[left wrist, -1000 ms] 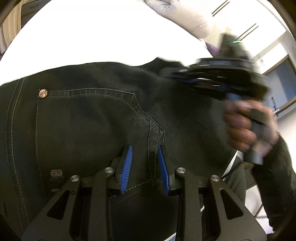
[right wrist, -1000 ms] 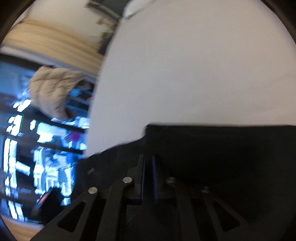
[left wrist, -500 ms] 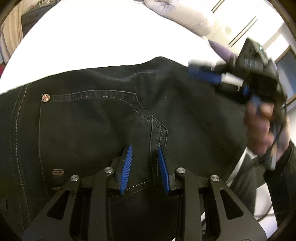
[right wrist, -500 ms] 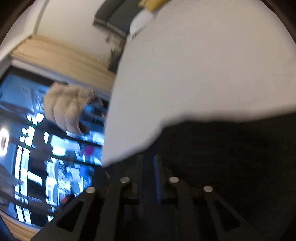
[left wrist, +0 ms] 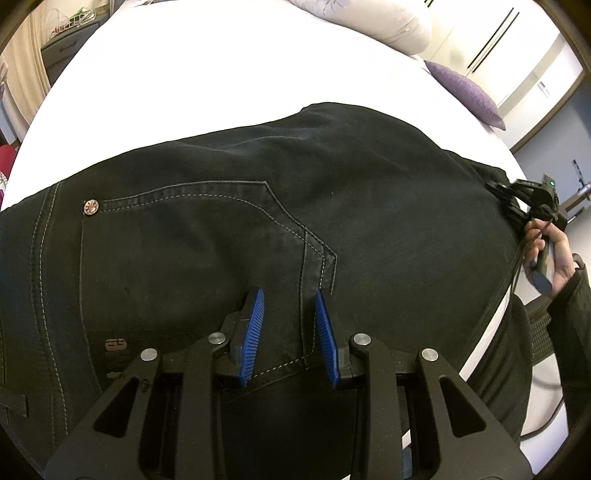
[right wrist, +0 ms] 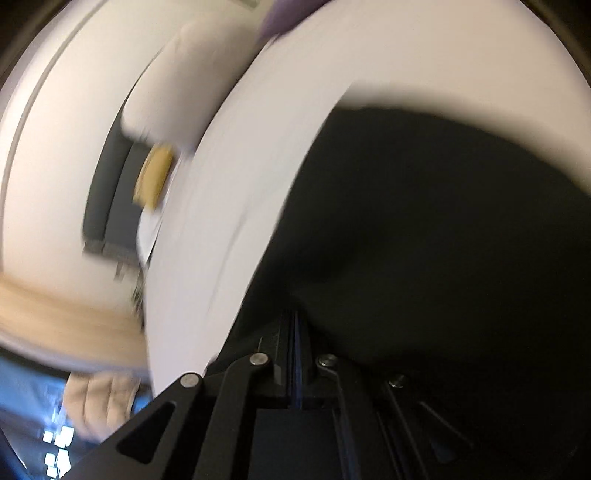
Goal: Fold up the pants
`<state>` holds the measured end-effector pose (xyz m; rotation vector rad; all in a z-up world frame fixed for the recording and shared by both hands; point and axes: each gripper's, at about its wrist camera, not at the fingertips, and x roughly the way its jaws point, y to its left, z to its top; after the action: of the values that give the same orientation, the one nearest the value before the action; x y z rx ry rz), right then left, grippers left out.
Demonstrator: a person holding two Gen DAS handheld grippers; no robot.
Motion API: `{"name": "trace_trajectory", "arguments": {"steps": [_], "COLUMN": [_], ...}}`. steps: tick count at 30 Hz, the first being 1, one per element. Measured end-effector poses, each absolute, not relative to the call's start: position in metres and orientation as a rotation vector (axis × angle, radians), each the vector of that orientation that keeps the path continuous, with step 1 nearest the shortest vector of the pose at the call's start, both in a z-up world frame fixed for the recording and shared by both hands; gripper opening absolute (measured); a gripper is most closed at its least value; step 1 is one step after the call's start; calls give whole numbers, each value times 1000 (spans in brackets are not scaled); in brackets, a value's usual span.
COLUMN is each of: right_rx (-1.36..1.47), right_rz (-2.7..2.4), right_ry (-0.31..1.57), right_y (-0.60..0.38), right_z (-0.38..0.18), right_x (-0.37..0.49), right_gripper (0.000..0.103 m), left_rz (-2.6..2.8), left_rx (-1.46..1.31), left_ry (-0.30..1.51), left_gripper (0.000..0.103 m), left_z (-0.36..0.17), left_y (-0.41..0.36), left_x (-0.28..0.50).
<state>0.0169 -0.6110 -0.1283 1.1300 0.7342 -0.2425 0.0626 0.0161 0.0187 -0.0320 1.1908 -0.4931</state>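
Observation:
Black jeans (left wrist: 332, 184) lie flat on a white bed (left wrist: 221, 74), back pocket (left wrist: 184, 258) facing up. My left gripper (left wrist: 288, 291) points down onto the pocket's right seam. Its blue pads stand a little apart, with flat cloth under them and nothing pinched. A hand (left wrist: 554, 258) holds my right gripper (left wrist: 498, 188) at the jeans' far right edge. The right wrist view is blurred. There the right gripper (right wrist: 296, 314) has its pads pressed together, tips at the edge of the dark jeans (right wrist: 443, 240). I cannot tell whether cloth is caught in them.
A white pillow (left wrist: 369, 18) and a purple pillow (left wrist: 465, 92) lie at the head of the bed. Bare sheet (right wrist: 277, 147) spreads beyond the jeans. A dark dresser (left wrist: 66, 55) stands past the bed's left side. A cable hangs off the bed edge at right.
The right gripper swung from above the jeans out to their right edge and lower, rolling as it went; its jaws parted slightly, then shut again. The left gripper barely shifted.

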Motion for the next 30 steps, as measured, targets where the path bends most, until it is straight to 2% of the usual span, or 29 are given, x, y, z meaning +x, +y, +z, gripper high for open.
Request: {"name": "trace_trajectory", "arguments": {"steps": [8, 9, 10, 11, 13, 16, 21, 23, 24, 30], "right_rx": [989, 1040, 1089, 1107, 1055, 1028, 1009, 927, 916, 960], "right_rz": [-594, -583, -546, -467, -288, -37, 149, 132, 122, -80], "right_ry": [685, 651, 615, 589, 624, 750, 949, 990, 1006, 944], "right_y": [-694, -698, -698, -682, -646, -554, -461, -439, -447, -523], "right_z": [-97, -92, -88, -81, -70, -80, -117, -124, -126, -123], "right_x": [-29, -40, -48, -48, -43, -28, -2, 4, 0, -44], "right_gripper": [0, 6, 6, 7, 19, 24, 21, 4, 0, 0], "left_rz": [-483, -483, -483, -481, -478, -468, -459, -461, -464, -497], "left_rx": [-16, -15, -14, -12, -2, 9, 42, 44, 41, 10], "left_ry": [1192, 1191, 1189, 1187, 1183, 1187, 1190, 1189, 1188, 1176], "left_gripper": [28, 28, 28, 28, 28, 28, 28, 28, 28, 28], "left_z": [15, 15, 15, 15, 15, 15, 16, 16, 16, 17], "left_y": [-4, -5, -5, -6, -9, -14, -21, -23, -22, -14], "left_x": [72, 71, 70, 70, 68, 66, 64, 64, 64, 63]}}
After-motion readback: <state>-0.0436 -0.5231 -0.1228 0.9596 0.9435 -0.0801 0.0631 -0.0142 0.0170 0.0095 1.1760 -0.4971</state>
